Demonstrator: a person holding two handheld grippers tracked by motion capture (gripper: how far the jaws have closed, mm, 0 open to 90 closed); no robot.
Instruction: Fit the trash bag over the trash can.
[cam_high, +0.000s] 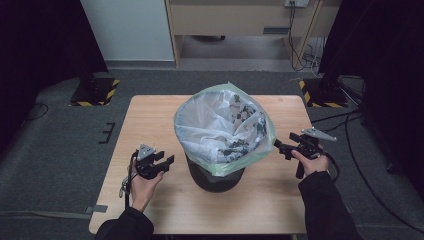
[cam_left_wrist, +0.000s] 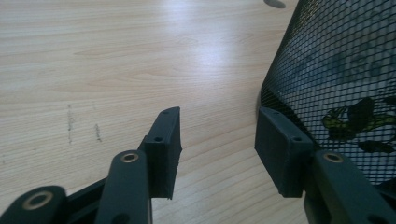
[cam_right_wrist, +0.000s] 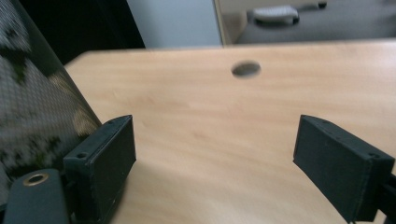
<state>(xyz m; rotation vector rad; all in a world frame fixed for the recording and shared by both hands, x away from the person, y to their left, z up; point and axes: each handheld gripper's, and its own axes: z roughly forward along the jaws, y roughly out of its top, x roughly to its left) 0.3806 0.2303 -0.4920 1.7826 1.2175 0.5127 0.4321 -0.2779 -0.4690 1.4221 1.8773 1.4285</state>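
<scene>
- My left gripper (cam_high: 161, 161) sits on the near left of the tabletop (cam_high: 150, 115), just beside the waste bin (cam_high: 215, 177), with its jaws spread apart and nothing between them.
- In the left gripper view, the left gripper (cam_left_wrist: 217, 140) shows bare wood in the gap between its jaws, and one jaw lies right up against the bin's black mesh wall (cam_left_wrist: 336, 70); I cannot tell if it actually touches.
- My right gripper (cam_high: 284, 148) is on the other side of the bin, its jaws pointing toward the bin's rim, close to the bag's edge.
- In the right gripper view, the right gripper (cam_right_wrist: 215, 163) has its jaws spread wide, empty, with the mesh wall (cam_right_wrist: 37, 116) just beside one jaw and a small round hole (cam_right_wrist: 246, 69) in the tabletop farther off.
- The waste bin stands upright at the middle of the tabletop, between my two grippers.
- A thin plastic bag (cam_high: 220, 125) lines the bin, whitish with a green tint and dark printed patches, its edge folded out over the rim.
- I can't make out anything inside the bag besides its own crumpled folds.
</scene>
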